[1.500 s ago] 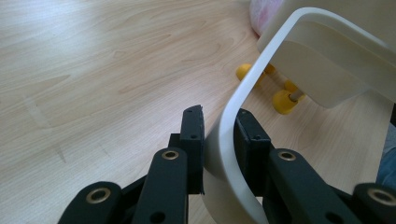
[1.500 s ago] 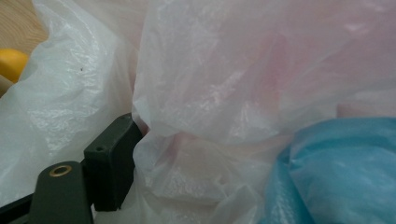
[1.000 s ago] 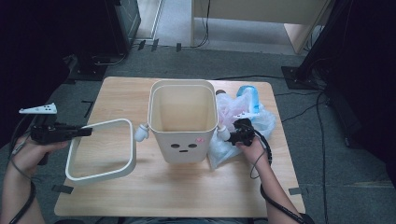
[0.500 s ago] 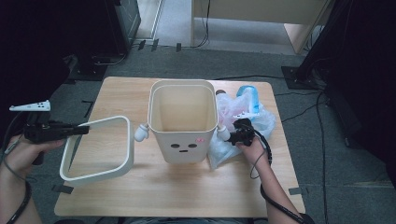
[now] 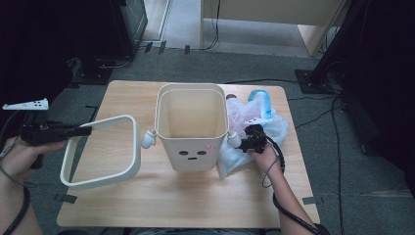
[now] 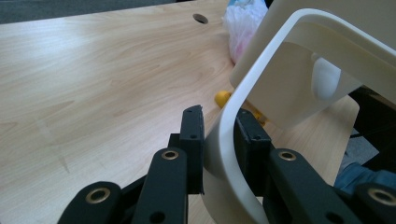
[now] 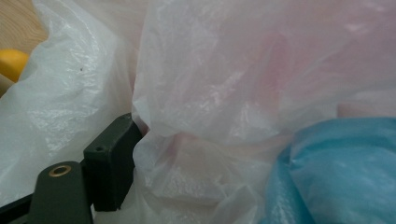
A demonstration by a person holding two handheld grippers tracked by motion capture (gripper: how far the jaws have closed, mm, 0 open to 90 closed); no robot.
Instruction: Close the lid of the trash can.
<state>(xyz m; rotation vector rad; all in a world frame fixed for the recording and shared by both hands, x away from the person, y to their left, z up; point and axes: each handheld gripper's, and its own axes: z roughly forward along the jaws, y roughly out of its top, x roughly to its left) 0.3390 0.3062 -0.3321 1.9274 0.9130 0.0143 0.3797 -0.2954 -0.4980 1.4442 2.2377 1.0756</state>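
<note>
Since a second ago the cream rim frame has been raised at its left side and tilted, with the left gripper drawn further left. Its jaws are clamped on the frame's bar. The frame hangs over the table left of the upright cream bin, its long axis running near to far, opening facing up and rightward. The right gripper is pressed into the plastic bags right of the bin; whether its jaws pinch the film cannot be told
</note>
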